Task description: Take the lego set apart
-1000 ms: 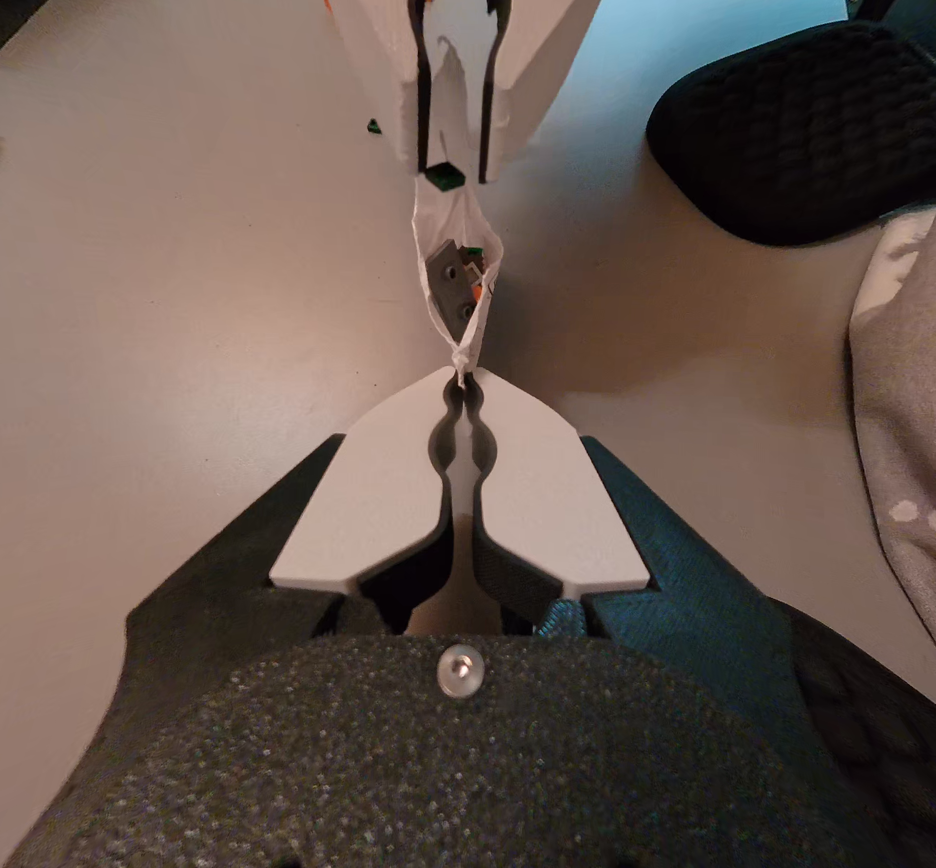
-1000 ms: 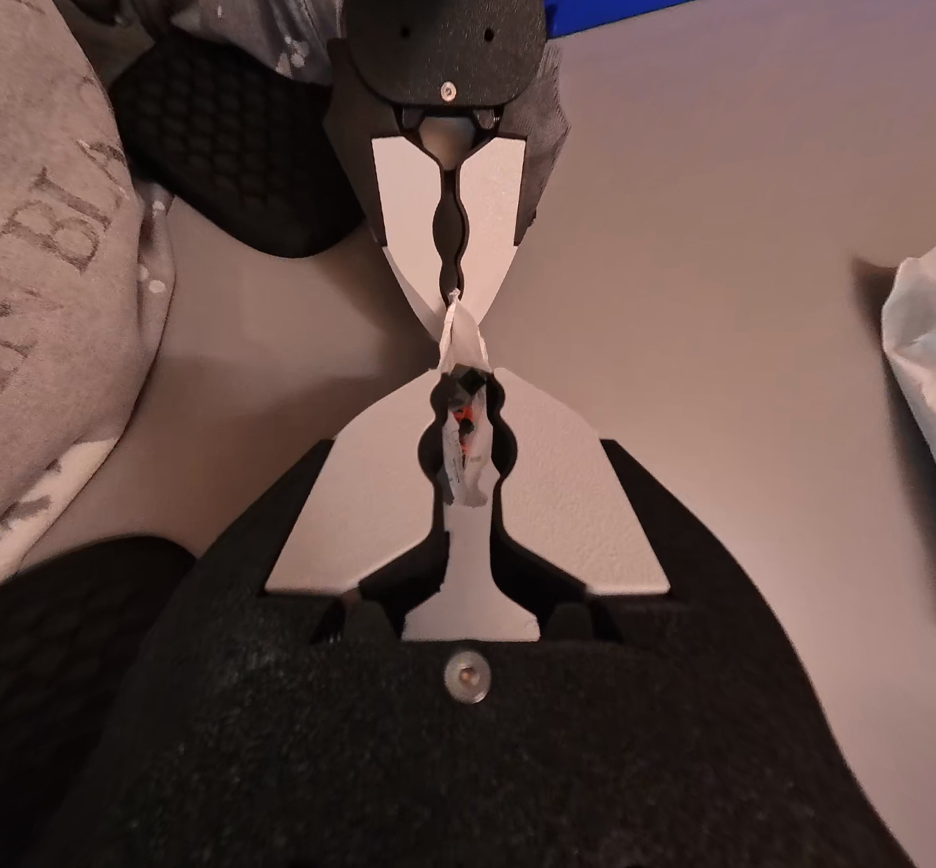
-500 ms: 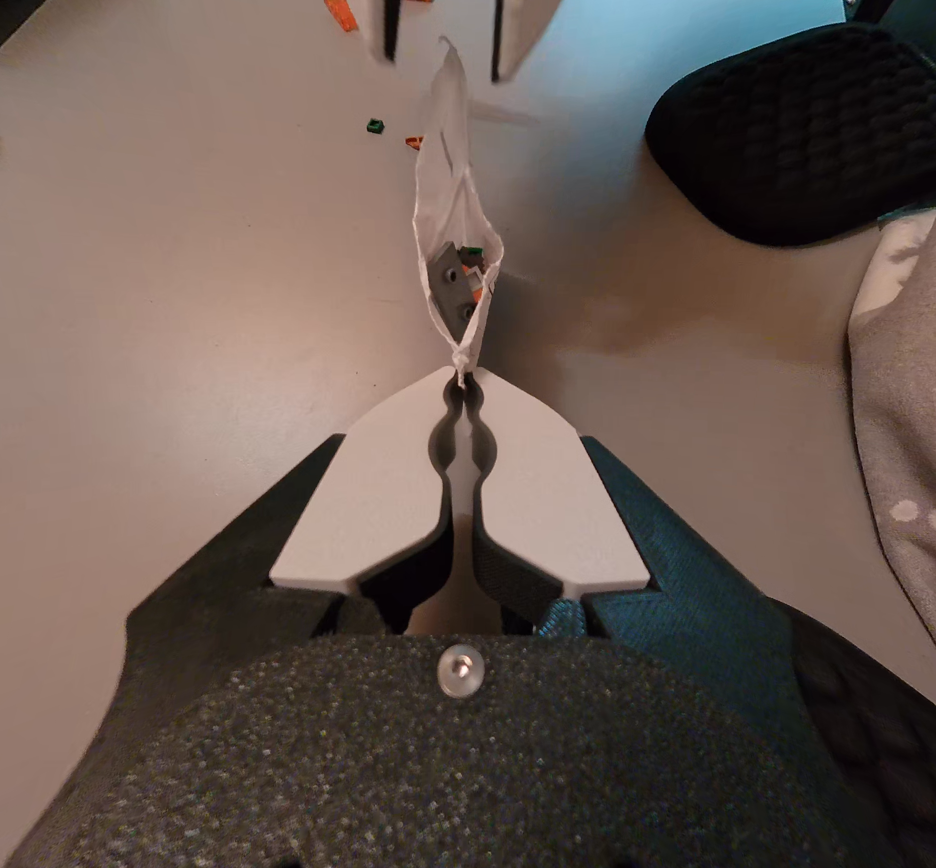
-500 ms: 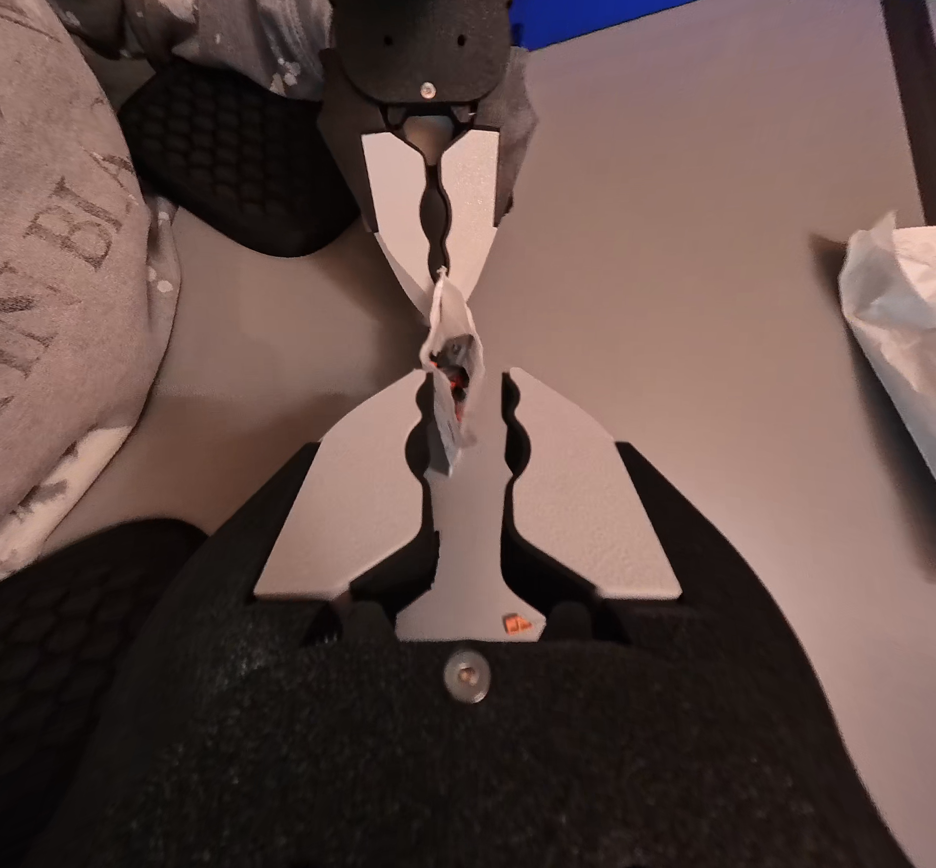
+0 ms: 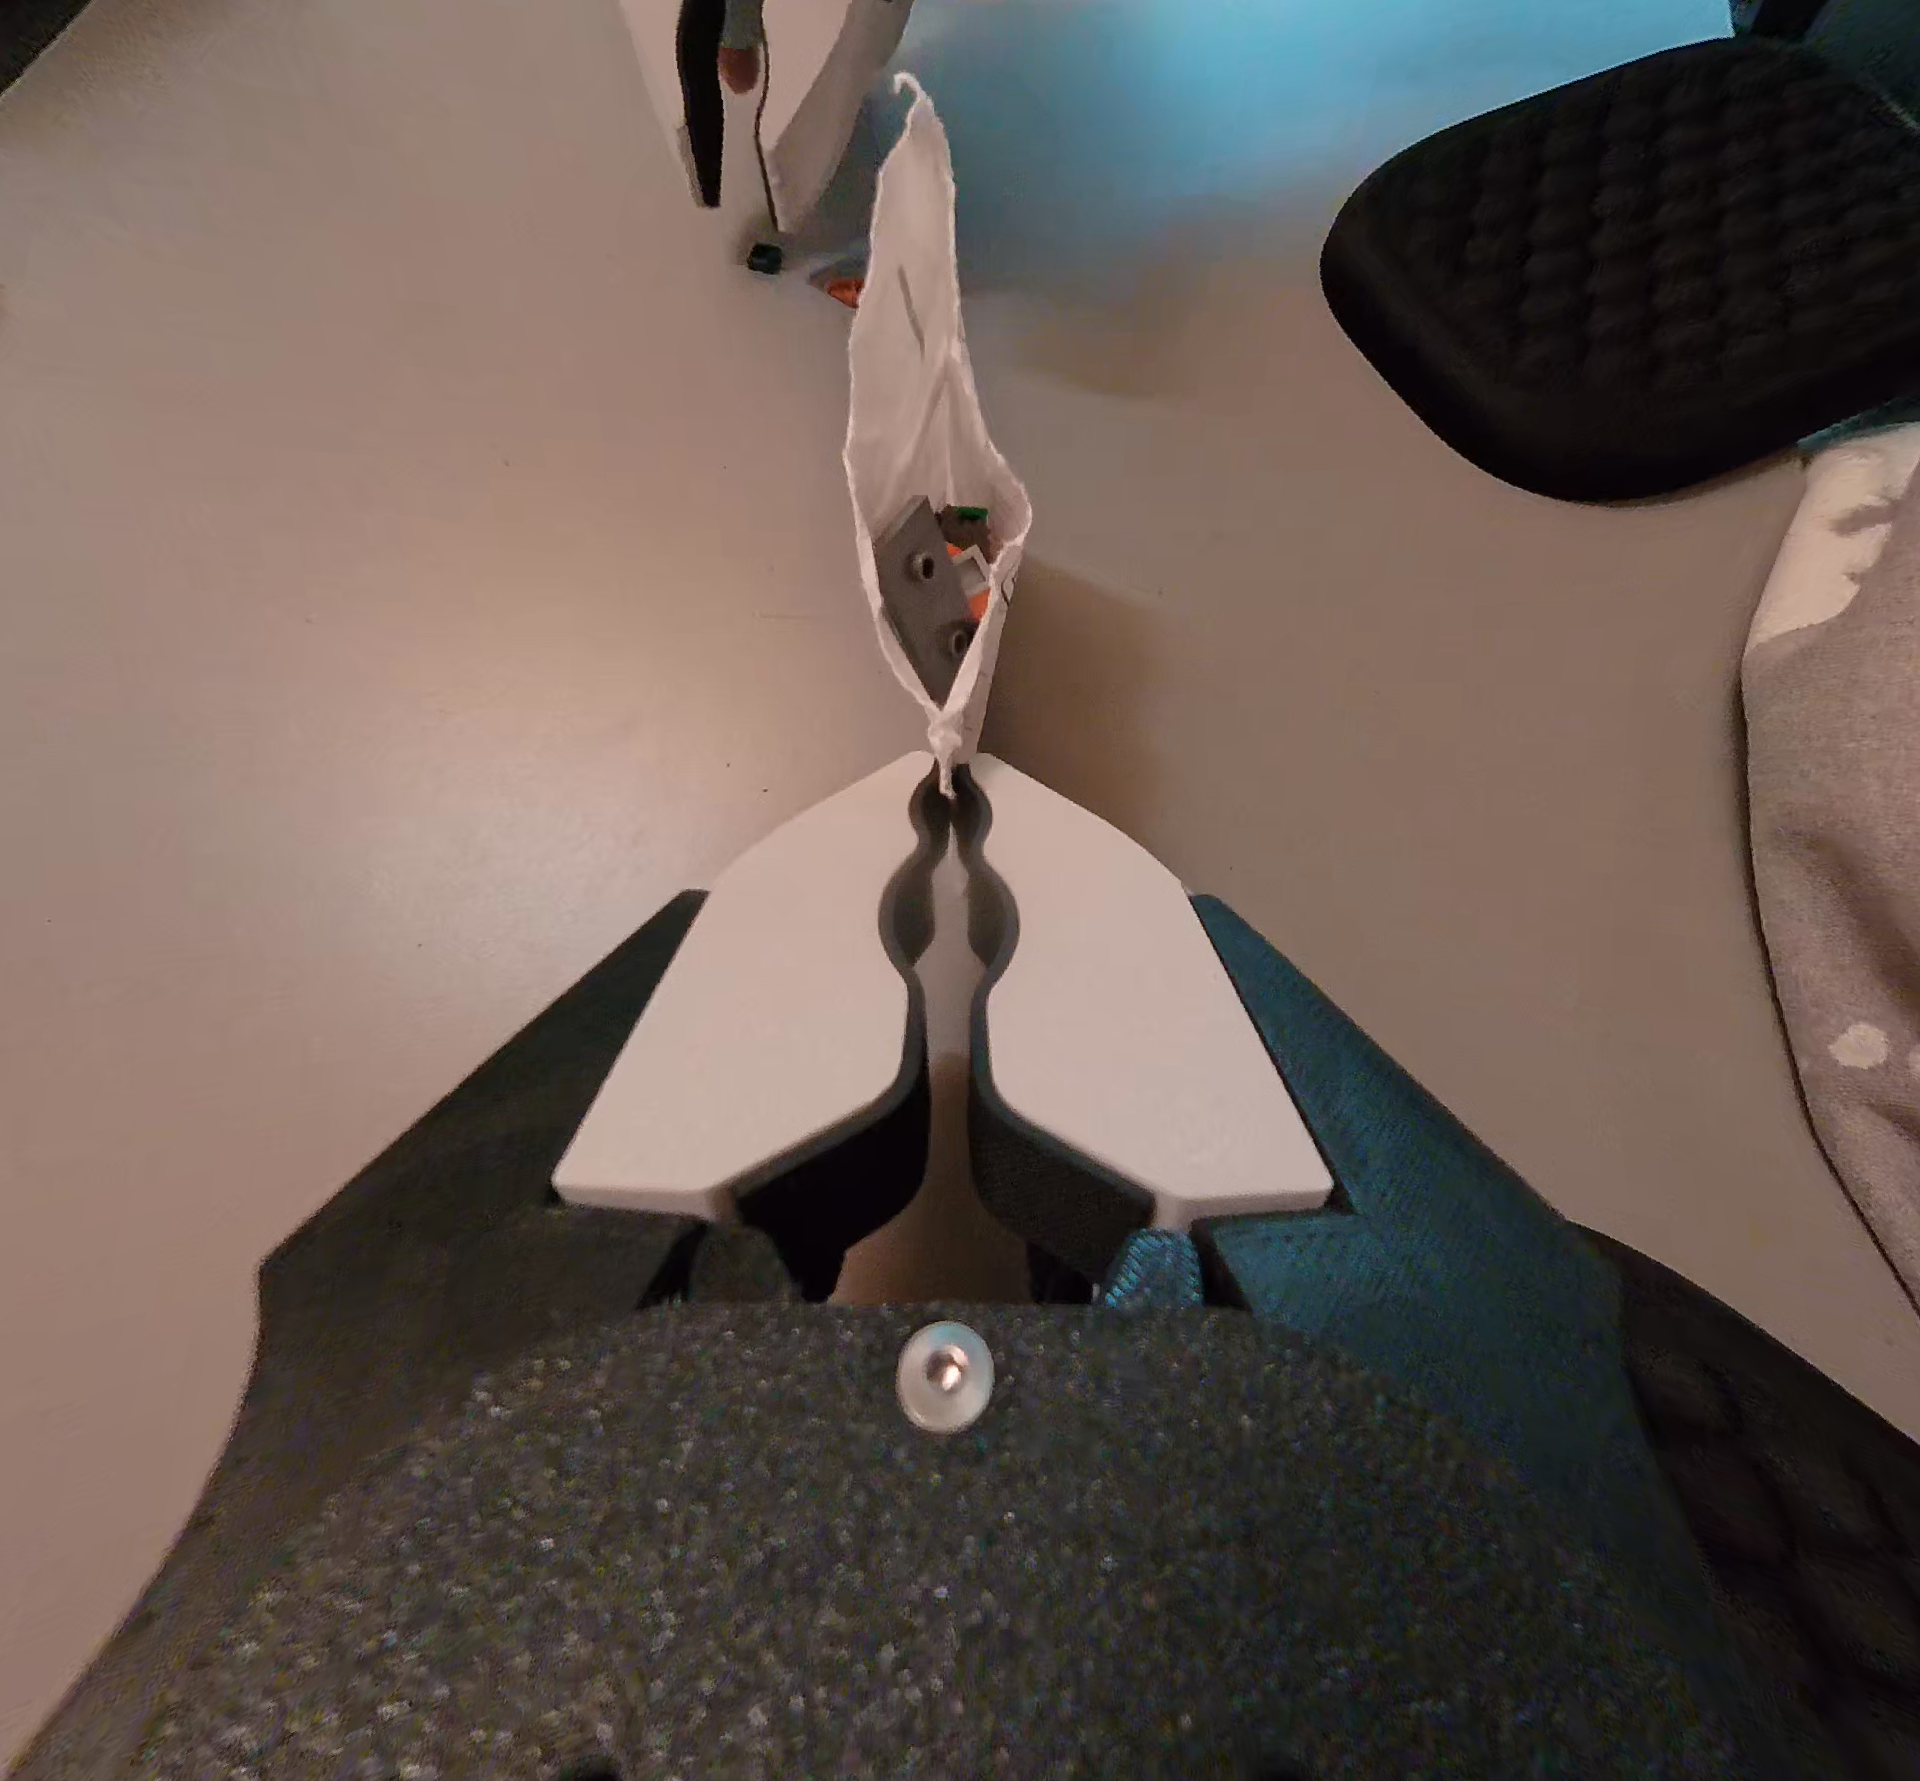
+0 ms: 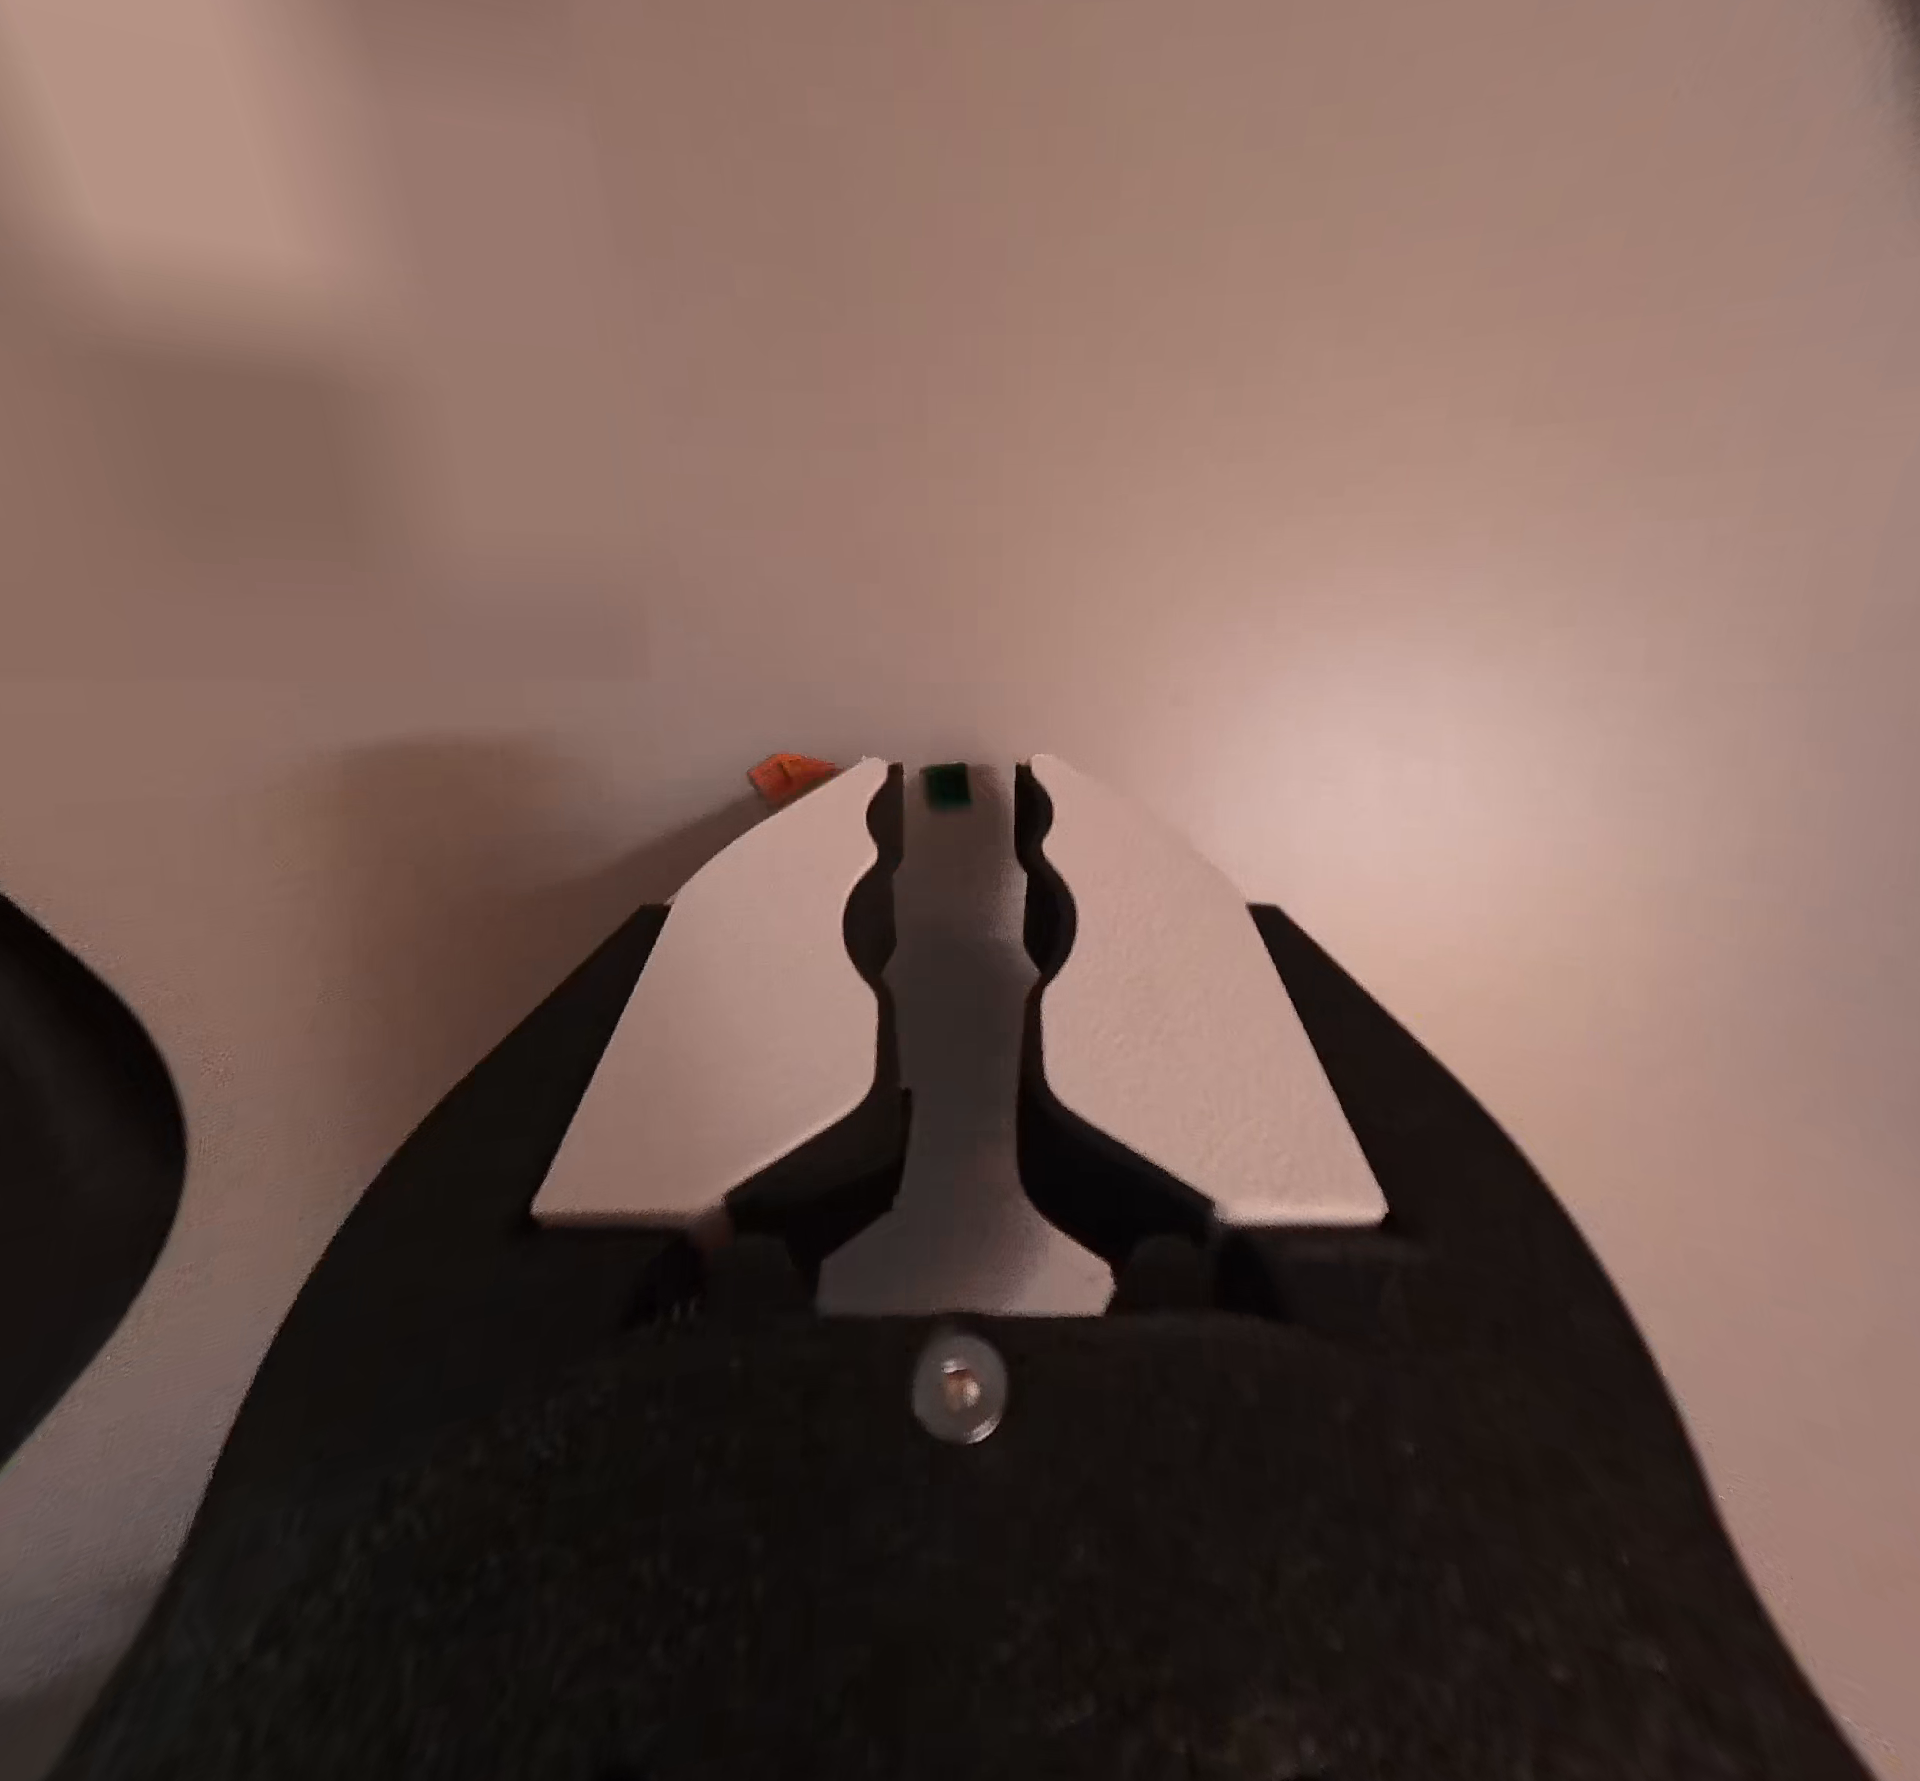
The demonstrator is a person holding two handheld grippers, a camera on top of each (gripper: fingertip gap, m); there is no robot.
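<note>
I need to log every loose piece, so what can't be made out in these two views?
- Bag, left wrist view: its paper walls hide most pieces inside.
- Orange piece, right wrist view: partly behind the right tongs, blurred.
- Green piece: too small and blurred to show its shape.
- Right tongs, left wrist view: cut off by the top edge.

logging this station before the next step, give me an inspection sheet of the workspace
Surface: pale table, bare apart from a few loose pieces.
Job's things: white bag hanging open, grey and orange lego visible inside; green brick and orange brick lie loose on the table.
Clutter: nothing seen.
Grippers: left gripper shut on the bag's corner; right gripper open, low over the green brick, holding nothing.
Cables: nothing seen.
Surroundings: black chair seat and grey patterned clothing at the table's edge.
</note>
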